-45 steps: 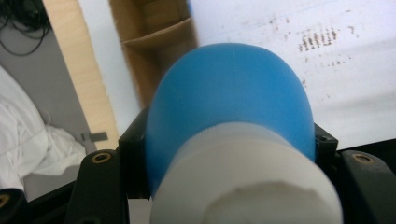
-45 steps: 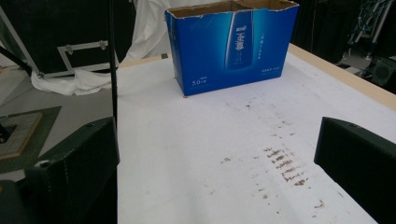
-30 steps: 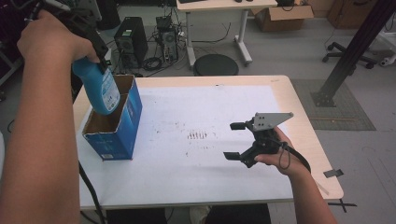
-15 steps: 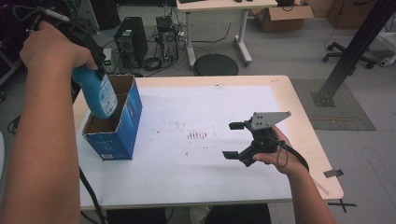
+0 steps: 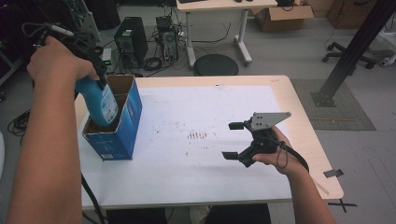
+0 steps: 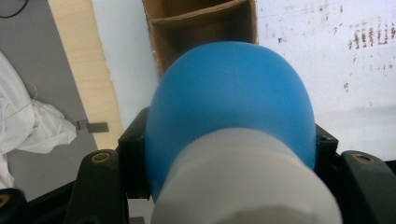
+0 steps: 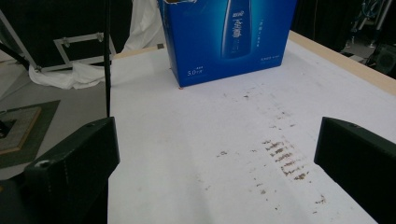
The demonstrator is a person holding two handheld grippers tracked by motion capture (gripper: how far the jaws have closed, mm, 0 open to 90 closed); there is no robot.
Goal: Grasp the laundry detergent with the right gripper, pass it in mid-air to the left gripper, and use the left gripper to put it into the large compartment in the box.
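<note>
The light is even and soft, and the white table sheet (image 5: 196,140) shows only weak shadows. In the left gripper view the blue bottle (image 6: 229,116) is very near and blurred, while the sheet behind it looks a little overexposed. The right gripper view is sharper, though its black jaws are soft at the bottom edge.

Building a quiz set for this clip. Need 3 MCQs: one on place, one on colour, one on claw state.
1. Where is the bottle?
A. flat on the table
B. partly inside the box
C. on the floor

2. What colour is the box's outside?
A. blue
B. red
C. green

3. How is the right claw?
A. shut on the bottle
B. shut on nothing
C. open

Key: 1 B, its lower end dips into the box's open top, held by the left claw. 2 A, blue printed sides. 3 C, jaws wide apart over the table.
</note>
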